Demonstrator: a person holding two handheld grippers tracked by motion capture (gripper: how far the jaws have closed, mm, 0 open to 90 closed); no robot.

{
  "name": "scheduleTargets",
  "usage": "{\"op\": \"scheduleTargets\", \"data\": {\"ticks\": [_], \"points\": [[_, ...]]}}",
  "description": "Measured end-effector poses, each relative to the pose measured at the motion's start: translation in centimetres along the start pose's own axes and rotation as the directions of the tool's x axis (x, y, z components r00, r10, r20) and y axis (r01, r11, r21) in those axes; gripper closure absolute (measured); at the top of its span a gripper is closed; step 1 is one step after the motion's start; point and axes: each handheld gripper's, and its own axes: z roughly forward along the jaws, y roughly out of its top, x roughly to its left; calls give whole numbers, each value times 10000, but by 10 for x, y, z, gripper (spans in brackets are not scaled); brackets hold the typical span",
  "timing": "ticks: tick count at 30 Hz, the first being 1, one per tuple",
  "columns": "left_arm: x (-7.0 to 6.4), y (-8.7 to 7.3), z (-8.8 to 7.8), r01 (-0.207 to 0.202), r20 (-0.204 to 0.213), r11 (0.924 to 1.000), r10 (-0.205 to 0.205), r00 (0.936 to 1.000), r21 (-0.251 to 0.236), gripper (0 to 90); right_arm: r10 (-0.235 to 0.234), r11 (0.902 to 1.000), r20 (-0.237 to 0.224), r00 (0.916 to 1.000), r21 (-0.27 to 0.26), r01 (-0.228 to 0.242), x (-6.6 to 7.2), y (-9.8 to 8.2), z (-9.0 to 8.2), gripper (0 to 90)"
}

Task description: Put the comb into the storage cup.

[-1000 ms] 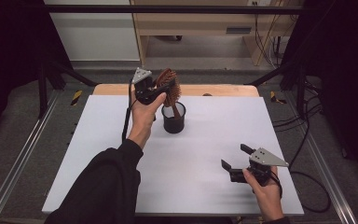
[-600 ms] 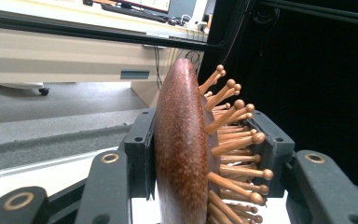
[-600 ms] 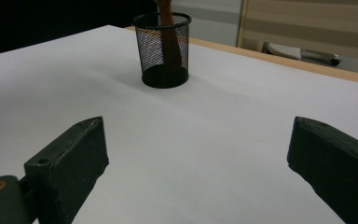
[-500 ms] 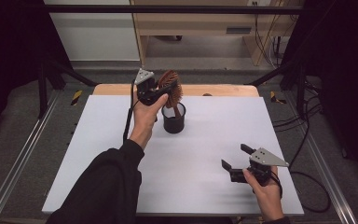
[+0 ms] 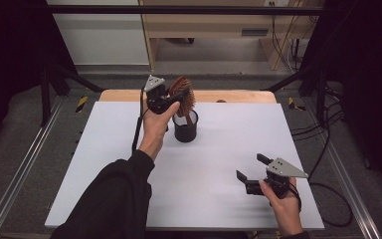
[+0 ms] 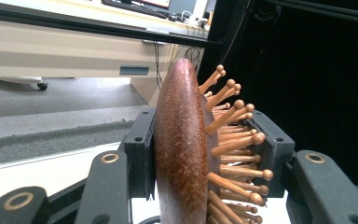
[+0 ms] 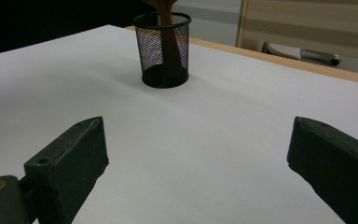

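Between the left claw's (image 6: 205,158) jaws, a reddish-brown wooden-pinned hairbrush (image 6: 182,149).

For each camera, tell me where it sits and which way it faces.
High view: above the table's near edge, looking forward and down; shows both forearms, the left tool clamping the hairbrush over the mesh cup, and the right tool.
Left gripper view: on the left tool, looking along its jaws at the hairbrush.
Right gripper view: on the open right tool, facing the mesh cup.
Shared: hairbrush, cup.
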Motion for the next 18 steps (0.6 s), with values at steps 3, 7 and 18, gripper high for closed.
{"op": "scheduleTargets", "data": {"ticks": [3,7,18], "points": [[-1,-1,1,-37,8,10000,37,10000,52,503,-1,10000,-4,10000,-2,1,0,0,0,50],[-2,-2,2,-34,13,10000,34,10000,72,502,13,10000,-4,10000,-4,-13,0,0,0,49],[3,-3,3,94,-39,9999,-93,9999,95,499,-23,10000,-14,10000,15,24,0,0,0,49]]}}
